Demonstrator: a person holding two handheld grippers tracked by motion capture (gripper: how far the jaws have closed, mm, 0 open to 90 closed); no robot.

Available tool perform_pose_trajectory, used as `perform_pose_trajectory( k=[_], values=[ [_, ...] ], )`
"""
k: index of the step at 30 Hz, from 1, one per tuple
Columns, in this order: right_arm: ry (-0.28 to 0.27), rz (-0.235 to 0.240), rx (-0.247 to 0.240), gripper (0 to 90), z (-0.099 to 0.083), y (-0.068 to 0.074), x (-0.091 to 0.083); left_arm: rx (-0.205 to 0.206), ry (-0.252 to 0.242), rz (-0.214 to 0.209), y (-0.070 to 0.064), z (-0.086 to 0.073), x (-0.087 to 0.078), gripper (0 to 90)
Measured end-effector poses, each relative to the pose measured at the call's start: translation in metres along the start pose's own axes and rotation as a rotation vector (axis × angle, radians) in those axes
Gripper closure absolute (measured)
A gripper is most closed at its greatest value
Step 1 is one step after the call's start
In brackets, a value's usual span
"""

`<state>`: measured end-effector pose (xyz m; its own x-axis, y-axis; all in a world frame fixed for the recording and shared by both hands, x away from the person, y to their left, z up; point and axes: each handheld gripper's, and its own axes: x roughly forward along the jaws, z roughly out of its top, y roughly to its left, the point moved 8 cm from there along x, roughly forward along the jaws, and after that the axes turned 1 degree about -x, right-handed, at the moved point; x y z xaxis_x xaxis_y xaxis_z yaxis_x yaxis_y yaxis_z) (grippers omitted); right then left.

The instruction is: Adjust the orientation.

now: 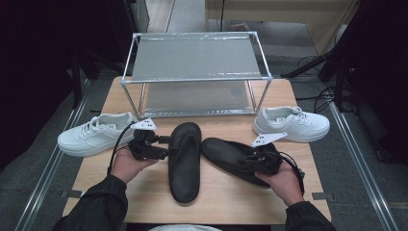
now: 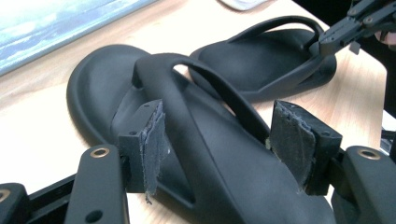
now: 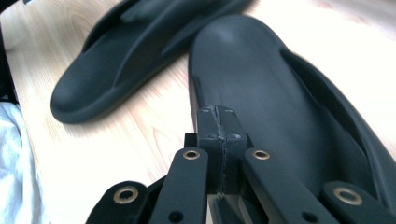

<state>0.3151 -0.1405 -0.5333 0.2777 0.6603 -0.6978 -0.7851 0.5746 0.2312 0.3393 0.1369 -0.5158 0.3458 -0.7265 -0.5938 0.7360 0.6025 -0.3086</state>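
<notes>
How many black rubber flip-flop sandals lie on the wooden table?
2. One black rubber flip-flop sandal lies mid-table between the open left gripper jaws; the other lies to its right, at the right gripper.

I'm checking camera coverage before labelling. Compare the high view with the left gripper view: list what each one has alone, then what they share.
High view alone: the metal rack, two white sneakers, one at the left and one at the right, and the person's hands.

Left gripper view alone: a close look at the left hand-held gripper, its worn pads open astride the strap.

Shared: both black sandals, the left sandal and the right sandal, the wooden table, and the right hand-held gripper.
</notes>
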Motion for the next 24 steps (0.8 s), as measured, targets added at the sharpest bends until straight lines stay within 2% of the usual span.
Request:
perform_pose_trajectory(
  k=[5, 10, 12, 16, 20, 21, 24],
  values=[
    [0.013, -0.005, 0.027, 90.0, -0.014, 0.000, -0.007, 0.010, 0.002, -0.010, -0.001, 0.005, 0.005, 36.4],
    [0.052, 0.002, 0.023, 90.0, -0.023, 0.003, -0.005, 0.018, 0.008, -0.015, 0.000, 0.007, 0.006, 36.5],
    [0.084, -0.006, 0.024, 90.0, -0.028, 0.002, -0.001, 0.014, 0.003, -0.015, 0.000, 0.009, 0.007, 36.5],
    [0.088, -0.005, 0.043, 90.0, -0.030, -0.003, -0.001, 0.019, 0.008, -0.015, 0.000, 0.009, 0.007, 36.5],
    [0.091, -0.035, 0.046, 90.0, -0.032, -0.008, -0.003, 0.013, 0.002, -0.015, 0.001, 0.009, 0.007, 36.4],
    [0.096, -0.064, 0.053, 90.0, -0.034, -0.012, -0.007, 0.012, -0.002, -0.014, 0.001, 0.009, 0.006, 36.5],
    [0.092, -0.076, 0.073, 90.0, -0.035, -0.016, -0.008, 0.011, 0.000, -0.014, 0.002, 0.009, 0.006, 36.5]
  ],
)
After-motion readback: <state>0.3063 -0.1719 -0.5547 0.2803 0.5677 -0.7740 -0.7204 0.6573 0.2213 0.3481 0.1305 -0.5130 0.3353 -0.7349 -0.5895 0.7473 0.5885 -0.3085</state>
